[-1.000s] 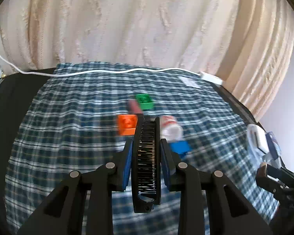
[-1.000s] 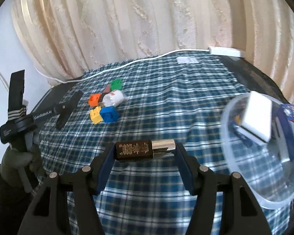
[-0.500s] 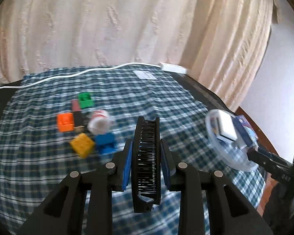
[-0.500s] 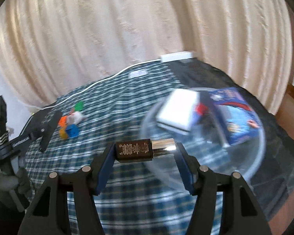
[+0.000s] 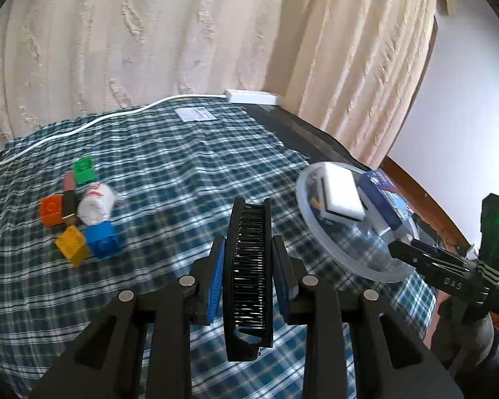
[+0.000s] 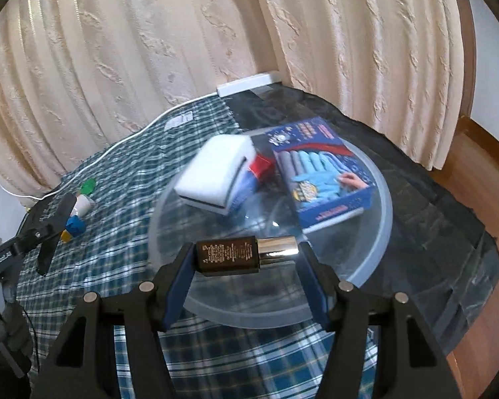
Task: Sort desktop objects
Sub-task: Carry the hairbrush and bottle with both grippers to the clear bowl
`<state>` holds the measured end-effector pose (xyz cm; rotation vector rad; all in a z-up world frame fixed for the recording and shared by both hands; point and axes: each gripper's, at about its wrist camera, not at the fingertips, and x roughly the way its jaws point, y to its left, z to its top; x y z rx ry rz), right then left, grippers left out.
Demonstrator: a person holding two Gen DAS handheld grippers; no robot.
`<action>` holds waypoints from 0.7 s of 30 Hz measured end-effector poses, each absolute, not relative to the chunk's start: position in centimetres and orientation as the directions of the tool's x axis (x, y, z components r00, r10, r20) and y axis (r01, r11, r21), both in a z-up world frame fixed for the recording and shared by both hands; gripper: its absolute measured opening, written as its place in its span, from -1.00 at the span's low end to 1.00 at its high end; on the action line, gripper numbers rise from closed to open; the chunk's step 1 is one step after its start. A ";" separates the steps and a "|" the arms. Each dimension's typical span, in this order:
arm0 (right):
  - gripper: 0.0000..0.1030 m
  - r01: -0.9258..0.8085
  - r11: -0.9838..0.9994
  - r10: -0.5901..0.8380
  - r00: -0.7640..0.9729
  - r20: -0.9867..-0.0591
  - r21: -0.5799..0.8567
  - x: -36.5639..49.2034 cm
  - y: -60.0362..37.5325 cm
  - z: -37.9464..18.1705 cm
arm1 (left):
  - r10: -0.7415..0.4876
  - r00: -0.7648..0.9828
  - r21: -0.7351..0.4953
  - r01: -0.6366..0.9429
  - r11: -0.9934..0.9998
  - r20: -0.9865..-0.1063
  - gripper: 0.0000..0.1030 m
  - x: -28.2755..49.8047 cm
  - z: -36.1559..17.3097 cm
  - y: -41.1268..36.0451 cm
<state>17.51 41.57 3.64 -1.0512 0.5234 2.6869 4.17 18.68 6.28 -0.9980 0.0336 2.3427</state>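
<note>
My left gripper [image 5: 249, 259] is shut on a black comb [image 5: 249, 266], held upright over the checked cloth. My right gripper [image 6: 246, 256] is shut on a small brown bottle with a silver cap [image 6: 246, 254], held crosswise above the near part of a clear plastic bowl [image 6: 376, 232]. The bowl [image 5: 359, 259] holds a white sponge [image 6: 216, 173], a blue glove box [image 6: 319, 173] and a red block [image 6: 261, 166]. Left of the comb lie green [image 5: 84, 171], orange [image 5: 51, 211], yellow [image 5: 72, 245] and blue [image 5: 103, 240] blocks, a white roll [image 5: 94, 203] and a lipstick [image 5: 69, 193].
A white cable [image 5: 83, 128] and power strip [image 5: 252, 97] run along the table's far edge under cream curtains [image 5: 183, 33]. A white label [image 5: 196, 113] lies on the cloth. The cloth ends at the bowl; dark table [image 6: 432, 206] and wooden floor [image 6: 482, 153] lie beyond.
Both grippers have swung to the right with their loads. The bowl has come under the right gripper, and the blocks have slid to the left of both views.
</note>
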 end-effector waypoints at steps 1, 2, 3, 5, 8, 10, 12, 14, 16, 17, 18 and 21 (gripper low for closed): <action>0.27 -0.319 -0.914 0.064 -0.723 -0.688 0.251 17.5 41.7 3.5 | 0.508 -0.543 -0.196 -0.530 -0.825 -0.668 -0.43 4.4 6.2 19.1; 0.27 -0.321 -0.913 0.064 -0.722 -0.689 0.251 17.5 42.0 3.4 | 0.512 -0.537 -0.195 -0.538 -0.820 -0.671 -0.43 4.5 6.1 19.7; 0.27 -0.322 -0.913 0.065 -0.720 -0.691 0.250 17.4 42.1 3.3 | 0.514 -0.534 -0.194 -0.542 -0.818 -0.672 -0.43 4.6 6.1 20.0; 0.27 -0.318 -0.915 0.063 -0.721 -0.690 0.249 17.5 42.3 3.2 | 0.520 -0.524 -0.194 -0.553 -0.810 -0.675 -0.43 4.8 6.0 20.9; 0.27 -0.317 -0.919 0.069 -0.717 -0.693 0.236 17.4 42.4 3.3 | 0.529 -0.512 -0.195 -0.568 -0.800 -0.677 -0.43 5.2 5.9 22.0; 0.27 -0.312 -0.921 0.066 -0.716 -0.695 0.234 17.3 42.6 3.1 | 0.532 -0.508 -0.195 -0.574 -0.795 -0.677 -0.43 5.4 5.8 22.4; 0.27 -0.304 -0.925 0.064 -0.715 -0.696 0.227 17.2 42.6 3.1 | 0.535 -0.502 -0.196 -0.579 -0.792 -0.679 -0.43 5.5 5.7 22.9; 0.27 -0.302 -0.928 0.068 -0.715 -0.696 0.220 17.1 42.6 3.0 | 0.536 -0.497 -0.196 -0.583 -0.789 -0.682 -0.43 5.7 5.6 23.4; 0.28 -0.298 -0.928 0.065 -0.718 -0.693 0.223 17.1 42.7 3.0 | 0.537 -0.493 -0.194 -0.586 -0.786 -0.685 -0.43 5.8 5.6 23.8; 0.34 -0.294 -0.928 0.058 -0.722 -0.689 0.230 17.1 42.8 3.0 | 0.537 -0.490 -0.193 -0.589 -0.785 -0.687 -0.43 5.8 5.5 24.0; 0.37 -0.290 -0.927 0.051 -0.727 -0.685 0.238 17.1 42.8 3.1 | 0.537 -0.488 -0.193 -0.591 -0.783 -0.688 -0.43 5.9 5.5 24.2; 0.55 -0.285 -0.925 0.046 -0.739 -0.672 0.250 17.3 43.0 3.2 | 0.540 -0.476 -0.192 -0.600 -0.776 -0.694 -0.43 6.1 5.2 24.8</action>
